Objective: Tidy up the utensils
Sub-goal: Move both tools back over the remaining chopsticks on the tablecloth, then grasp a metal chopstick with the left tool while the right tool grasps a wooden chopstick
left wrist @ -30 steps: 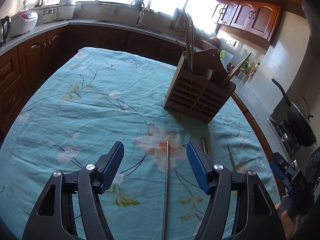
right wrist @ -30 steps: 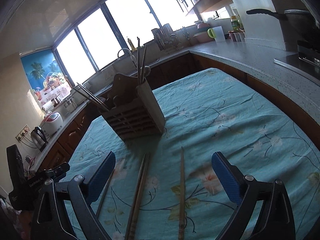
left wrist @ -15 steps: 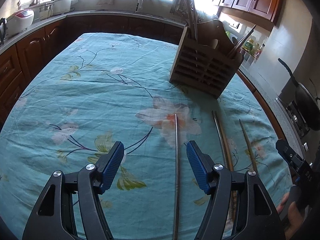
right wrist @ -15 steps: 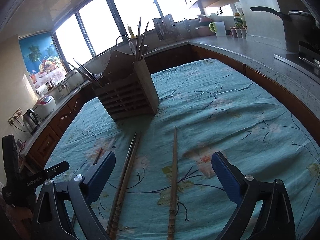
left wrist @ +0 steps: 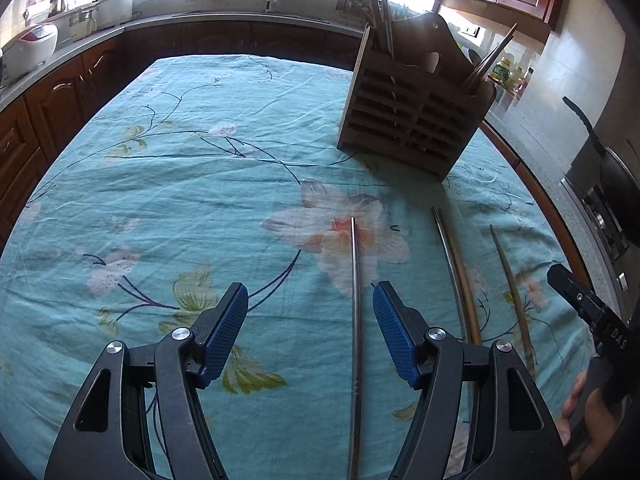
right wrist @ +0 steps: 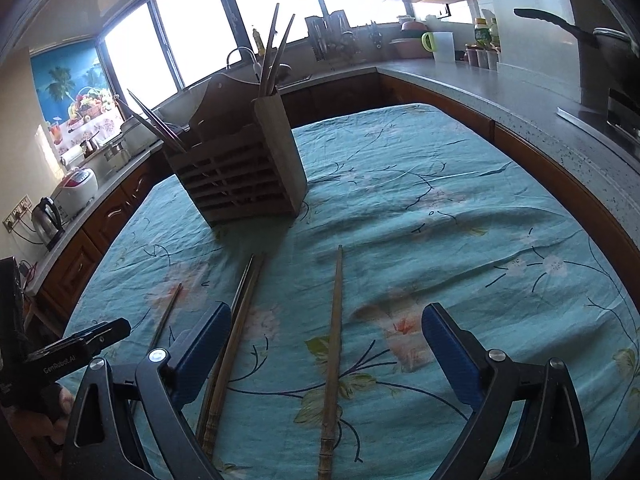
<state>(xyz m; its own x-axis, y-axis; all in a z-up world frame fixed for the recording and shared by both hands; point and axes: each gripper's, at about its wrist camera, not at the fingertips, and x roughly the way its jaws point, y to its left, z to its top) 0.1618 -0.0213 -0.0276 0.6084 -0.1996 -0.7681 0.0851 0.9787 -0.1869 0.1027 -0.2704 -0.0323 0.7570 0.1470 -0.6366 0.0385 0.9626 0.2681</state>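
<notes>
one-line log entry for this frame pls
left gripper: open over metal chopstick | right gripper: open over wooden chopstick | holder: upright

On the tablecloth (left wrist: 160, 184) the slatted holder (left wrist: 412, 120) stands far right, chopsticks upright in it, with four loose chopsticks lying side by side nearer.

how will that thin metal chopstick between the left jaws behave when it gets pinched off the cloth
The metal chopstick looks thin, straight and rigid, so it should stay stiff rather than sag. Its smooth, shiny shaft may slip or pivot in the open left gripper if gripped off-centre. Lying flat on the soft tablecloth, it is probably hard to get under and may roll sideways when nudged.
</notes>
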